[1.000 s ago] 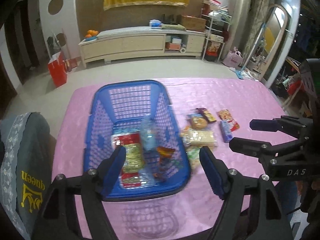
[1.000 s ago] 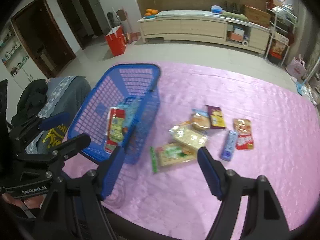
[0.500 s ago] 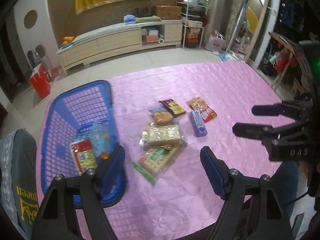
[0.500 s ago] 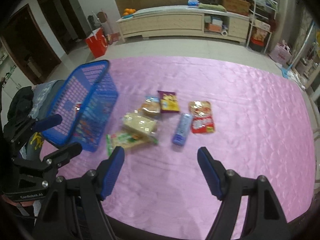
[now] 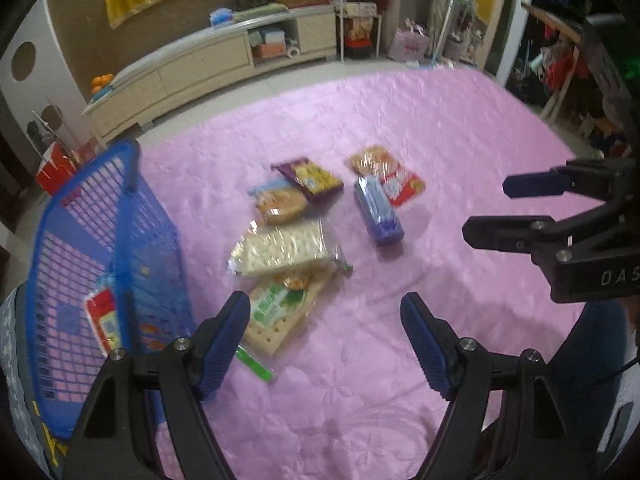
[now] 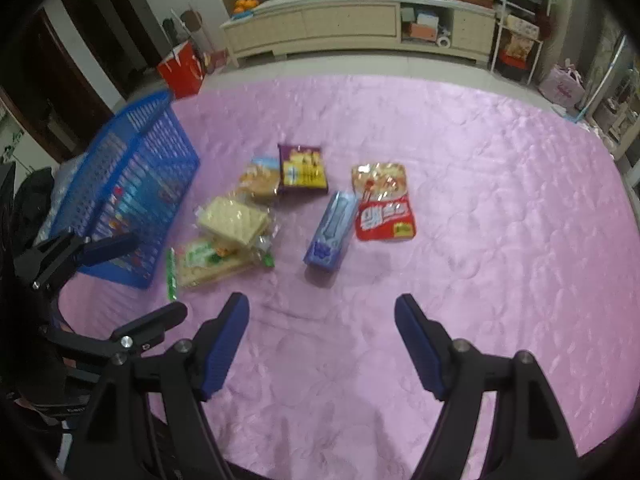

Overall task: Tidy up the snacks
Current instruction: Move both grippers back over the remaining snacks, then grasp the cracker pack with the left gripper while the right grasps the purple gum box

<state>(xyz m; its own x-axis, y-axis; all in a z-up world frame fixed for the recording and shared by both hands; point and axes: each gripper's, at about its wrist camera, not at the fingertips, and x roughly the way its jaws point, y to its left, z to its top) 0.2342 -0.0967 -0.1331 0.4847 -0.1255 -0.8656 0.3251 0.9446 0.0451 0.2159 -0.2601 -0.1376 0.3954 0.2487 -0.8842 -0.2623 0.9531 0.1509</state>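
Left gripper [image 5: 325, 334] and right gripper [image 6: 321, 330]: jaws apart, empty, above pink worktop [image 6: 480, 240]; six snack packs beside blue basket [image 6: 132, 184]

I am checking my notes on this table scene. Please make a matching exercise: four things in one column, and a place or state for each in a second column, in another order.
Things:
1. blue basket
2. blue bar pack
3. clear cracker pack
4. right gripper

Places or states:
A. lies partly on the green cracker pack
B. open, nothing between its fingers
C. stands at the left edge of the pink cloth
D. lies beside the red bag

Pairs: 1-C, 2-D, 3-A, 4-B
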